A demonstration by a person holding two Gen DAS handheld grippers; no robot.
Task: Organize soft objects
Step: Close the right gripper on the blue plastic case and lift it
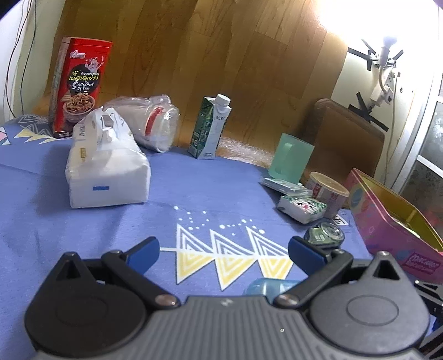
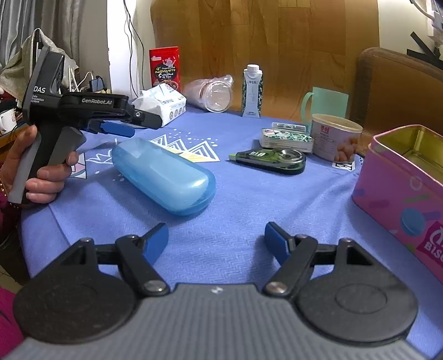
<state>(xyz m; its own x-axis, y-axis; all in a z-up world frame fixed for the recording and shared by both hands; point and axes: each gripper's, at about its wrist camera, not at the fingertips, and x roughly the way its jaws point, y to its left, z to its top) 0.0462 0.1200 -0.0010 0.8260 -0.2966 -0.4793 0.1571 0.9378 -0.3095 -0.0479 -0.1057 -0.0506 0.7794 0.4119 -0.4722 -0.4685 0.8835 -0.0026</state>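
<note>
Behind left gripper (image 1: 223, 250), blue case (image 1: 267, 286) mostly hidden.

- A blue cloth with white and yellow triangle patterns (image 1: 193, 180) covers the surface.
- Behind the surface stands a wide panel of warm brown wood-grain boards (image 1: 221, 55), running floor-like across the back.
- A cream-coloured wall (image 1: 357, 80) on the right carries strips of black tape and a white lamp fitting (image 1: 386, 52); strong glare washes out the upper right corner.
- A brown rounded chair back (image 2: 398, 83) rises beyond the far right edge of the surface.
- A metal-framed window with frosted glass (image 1: 426, 155) sits at the far right.
- Grey curtains (image 2: 55, 25) hang at the left, with thin black cables (image 2: 133, 36) running down the pale wall beside them.
</note>
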